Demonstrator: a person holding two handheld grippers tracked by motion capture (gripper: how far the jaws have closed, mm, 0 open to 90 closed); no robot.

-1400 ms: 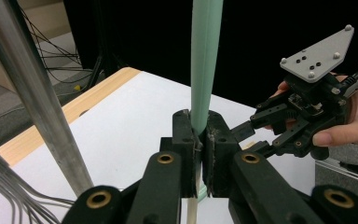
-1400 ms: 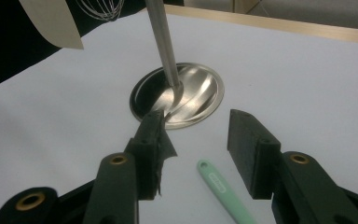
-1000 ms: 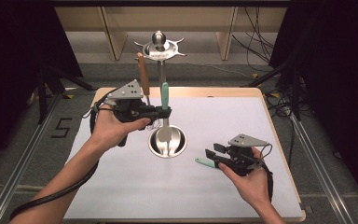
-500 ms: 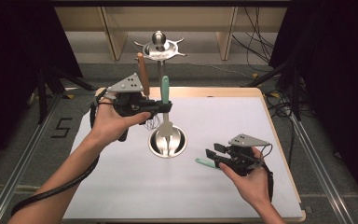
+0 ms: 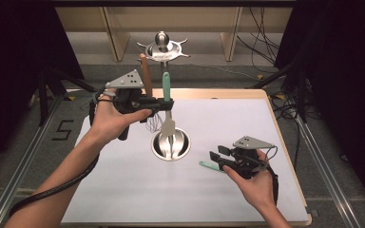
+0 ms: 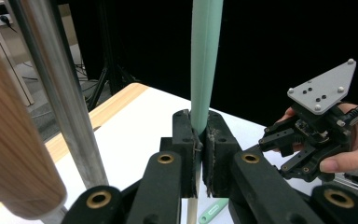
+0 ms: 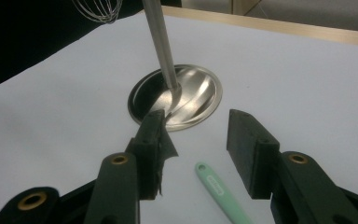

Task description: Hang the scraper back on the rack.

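My left gripper (image 5: 167, 102) is shut on the mint-green handle of a spatula (image 5: 166, 85), which it holds upright above the table; the pale blade (image 5: 168, 127) hangs over the stand's round steel base (image 5: 183, 146). In the left gripper view the jaws (image 6: 199, 140) pinch that spatula handle (image 6: 206, 70) near its lower end. My right gripper (image 5: 218, 157) rests low at the right, open, with nothing between its fingers. A second mint-green utensil handle (image 5: 208, 165) lies flat on the white mat just before it, also seen below the open right gripper (image 7: 196, 135) as a green handle (image 7: 218, 190).
A steel pole (image 7: 161, 46) rises from the base (image 7: 200, 93) to a hooked top (image 5: 161, 45). A wooden-handled whisk (image 5: 145, 76) hangs beside the pole, its wires (image 5: 155, 121) near my left hand. The mat's wooden rim (image 5: 285, 137) runs along the right.
My left gripper has lifted the green spatula a little higher beside the pole. The right hand has stayed where it was.
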